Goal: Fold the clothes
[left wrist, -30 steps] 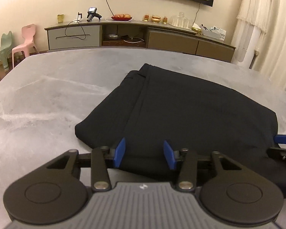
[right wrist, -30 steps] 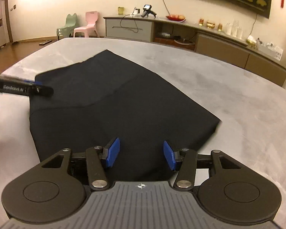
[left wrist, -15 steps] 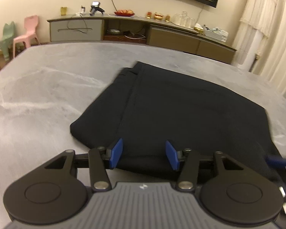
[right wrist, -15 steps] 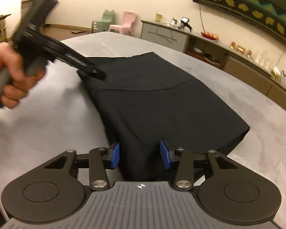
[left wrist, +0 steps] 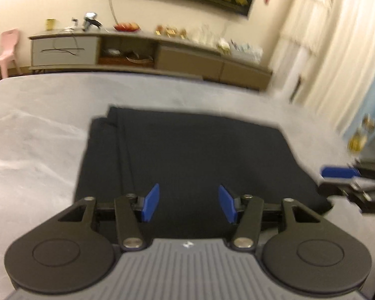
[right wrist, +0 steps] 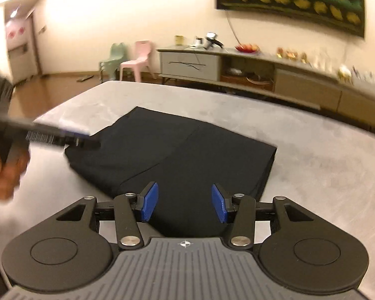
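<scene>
A black garment (left wrist: 187, 155) lies folded flat into a rectangle on the grey marble table (left wrist: 32, 135); it also shows in the right wrist view (right wrist: 182, 157). My left gripper (left wrist: 188, 203) is open and empty, over the garment's near edge. My right gripper (right wrist: 185, 203) is open and empty, over the garment's near corner. The right gripper shows at the right edge of the left wrist view (left wrist: 350, 182). The left gripper, held in a hand, shows blurred at the left of the right wrist view (right wrist: 50, 137).
A long low sideboard (left wrist: 142, 52) with small items stands against the far wall. A pink chair (right wrist: 137, 60) and a green chair (right wrist: 113, 58) stand on the floor beyond the table. White curtains (left wrist: 337, 62) hang at the right.
Both grippers have swung round the garment and lifted a little, so the views turned. Both stay open and empty. The garment has not moved.
</scene>
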A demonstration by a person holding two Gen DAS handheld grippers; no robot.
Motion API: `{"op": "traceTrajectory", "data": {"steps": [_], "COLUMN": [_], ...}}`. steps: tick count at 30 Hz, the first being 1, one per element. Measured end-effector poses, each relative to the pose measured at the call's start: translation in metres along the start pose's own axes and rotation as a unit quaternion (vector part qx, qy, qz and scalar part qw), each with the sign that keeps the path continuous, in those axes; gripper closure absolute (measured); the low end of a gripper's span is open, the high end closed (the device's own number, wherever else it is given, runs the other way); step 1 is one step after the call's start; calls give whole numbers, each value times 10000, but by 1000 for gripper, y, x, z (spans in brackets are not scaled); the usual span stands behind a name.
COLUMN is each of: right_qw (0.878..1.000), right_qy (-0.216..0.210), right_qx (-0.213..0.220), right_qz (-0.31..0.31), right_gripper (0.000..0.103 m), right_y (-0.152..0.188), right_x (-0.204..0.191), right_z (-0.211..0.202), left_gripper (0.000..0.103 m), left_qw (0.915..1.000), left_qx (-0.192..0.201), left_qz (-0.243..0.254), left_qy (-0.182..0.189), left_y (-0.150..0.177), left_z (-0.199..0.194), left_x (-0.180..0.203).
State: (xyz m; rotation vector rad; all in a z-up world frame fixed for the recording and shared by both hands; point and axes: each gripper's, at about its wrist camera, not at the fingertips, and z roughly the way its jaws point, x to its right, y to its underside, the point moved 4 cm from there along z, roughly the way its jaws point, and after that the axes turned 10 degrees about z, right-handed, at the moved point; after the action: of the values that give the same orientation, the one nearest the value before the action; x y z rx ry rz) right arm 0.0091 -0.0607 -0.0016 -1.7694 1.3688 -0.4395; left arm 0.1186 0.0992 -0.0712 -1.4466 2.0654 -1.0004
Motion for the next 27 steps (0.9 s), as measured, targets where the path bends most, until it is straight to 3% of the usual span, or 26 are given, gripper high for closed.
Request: {"op": "traceTrajectory", "data": {"steps": [2, 3, 5, 7, 9, 13, 20, 25, 27], "right_qw": [9996, 9993, 9998, 9992, 9984, 9991, 9992, 9966, 9972], "right_qy": [110, 148, 75, 129, 94, 8, 318, 323, 172], "right_qx": [-235, -310, -142, -329, -502, -134, -234, -690, -721], "right_qz": [129, 146, 91, 161, 223, 402, -116, -306, -117], "right_gripper": [55, 55, 55, 55, 54, 50, 45, 42, 29], "right_y": [13, 20, 30, 28, 20, -29, -97, -92, -88], "right_x": [14, 20, 28, 35, 41, 48, 44, 53, 67], "right_z": [23, 30, 24, 21, 11, -1, 95, 152, 155], "left_gripper": [51, 50, 50, 52, 52, 48, 49, 47, 46], "left_qw": [9990, 9986, 9976, 9984, 9990, 9983, 9930, 9895, 9918], "left_qx": [-305, -251, -330, -355, -256, -73, -558, -911, -833], "left_qz": [172, 256, 296, 88, -69, 320, 636, 629, 500], "left_qy": [-271, -377, -532, -441, -363, -488, -820, -930, -833], "left_y": [13, 15, 16, 14, 3, -50, -99, -83, -80], "left_z": [12, 12, 13, 10, -2, -6, 76, 107, 106], "left_x": [-4, -6, -11, -18, -25, -30, -37, -47, -51]}}
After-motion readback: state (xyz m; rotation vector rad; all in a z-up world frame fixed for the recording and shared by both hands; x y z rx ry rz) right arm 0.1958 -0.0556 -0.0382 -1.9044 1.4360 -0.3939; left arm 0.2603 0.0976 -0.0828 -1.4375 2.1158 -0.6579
